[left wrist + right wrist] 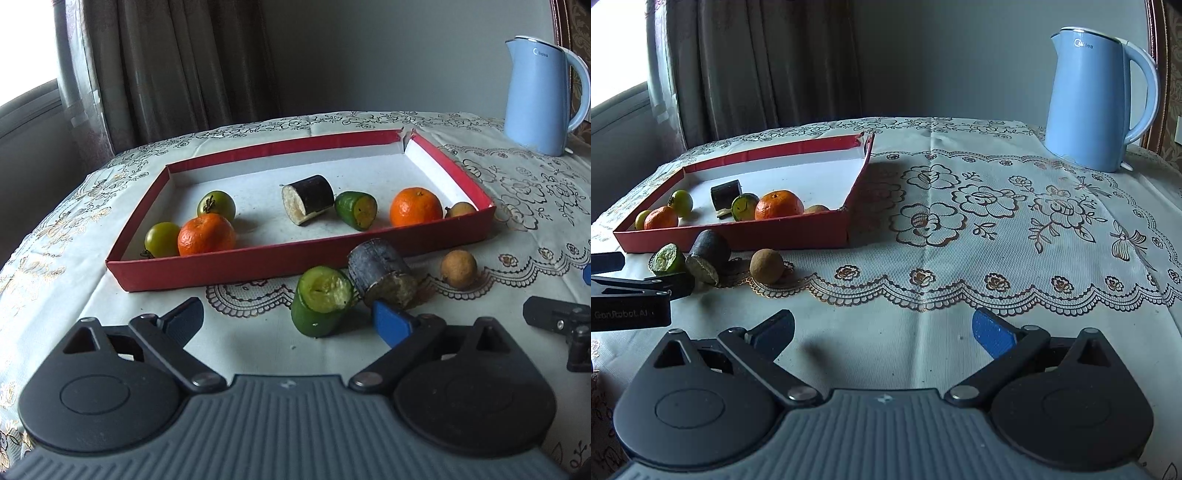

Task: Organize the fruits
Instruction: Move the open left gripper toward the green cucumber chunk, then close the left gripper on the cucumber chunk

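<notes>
A red tray holds two oranges, two green tomatoes, a dark eggplant piece, a cucumber piece and a small brown fruit. On the cloth in front lie a cucumber piece, an eggplant piece and a brown round fruit. My left gripper is open, its fingers either side of the loose cucumber piece. My right gripper is open and empty over bare cloth.
A light blue electric kettle stands at the back right. The table wears a white embroidered cloth. Brown curtains hang behind. The right gripper's fingers show at the left wrist view's right edge.
</notes>
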A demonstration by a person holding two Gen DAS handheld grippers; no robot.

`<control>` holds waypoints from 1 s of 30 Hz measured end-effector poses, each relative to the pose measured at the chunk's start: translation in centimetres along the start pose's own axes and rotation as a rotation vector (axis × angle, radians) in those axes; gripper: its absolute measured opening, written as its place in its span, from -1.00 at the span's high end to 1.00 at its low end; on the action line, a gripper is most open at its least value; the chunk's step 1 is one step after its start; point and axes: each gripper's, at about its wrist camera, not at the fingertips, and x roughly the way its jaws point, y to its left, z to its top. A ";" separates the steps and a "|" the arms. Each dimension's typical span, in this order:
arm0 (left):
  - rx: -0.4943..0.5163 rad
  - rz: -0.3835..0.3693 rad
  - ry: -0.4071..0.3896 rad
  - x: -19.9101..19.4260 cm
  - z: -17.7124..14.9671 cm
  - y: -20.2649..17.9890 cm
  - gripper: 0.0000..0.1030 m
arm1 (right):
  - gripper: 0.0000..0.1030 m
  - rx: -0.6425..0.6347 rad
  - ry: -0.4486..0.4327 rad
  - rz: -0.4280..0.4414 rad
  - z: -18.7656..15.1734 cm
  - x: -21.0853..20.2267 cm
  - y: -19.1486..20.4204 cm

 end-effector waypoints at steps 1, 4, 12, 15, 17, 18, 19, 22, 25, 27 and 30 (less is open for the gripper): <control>-0.005 -0.001 0.005 0.1 0.0 0.1 -0.82 | -1.00 0.000 0.000 0.000 0.0 0.0 0.0; -0.027 -0.012 0.012 0.4 0.1 0.5 -0.82 | -1.00 0.001 0.000 0.000 0.0 0.0 0.0; -0.049 -0.007 0.020 0.7 0.4 0.5 -0.81 | -1.00 0.001 0.000 0.000 0.0 0.0 0.0; -0.065 -0.014 0.029 0.8 0.4 0.7 -0.81 | -1.00 0.001 0.000 0.001 0.0 0.0 0.0; -0.079 -0.021 0.035 1.0 0.5 0.9 -0.82 | -1.00 0.001 0.000 0.000 0.0 0.0 0.0; -0.085 -0.025 0.038 1.1 0.5 1.0 -0.82 | -1.00 0.001 0.000 0.000 0.0 0.0 0.0; -0.090 -0.029 0.040 1.1 0.5 1.1 -0.82 | -1.00 0.001 0.000 0.000 0.0 0.0 0.0; -0.099 -0.037 0.039 1.1 0.4 1.2 -0.83 | -1.00 0.000 0.000 0.000 0.0 0.1 0.0; -0.116 -0.042 0.035 1.0 0.3 1.5 -0.83 | -1.00 -0.001 0.001 -0.001 0.0 0.1 0.0; -0.133 -0.043 0.033 1.0 0.2 1.8 -0.83 | -1.00 -0.003 0.002 -0.003 0.0 0.1 0.0; -0.158 -0.043 0.031 0.9 0.1 2.3 -0.84 | -1.00 -0.006 0.003 -0.006 0.0 0.2 0.1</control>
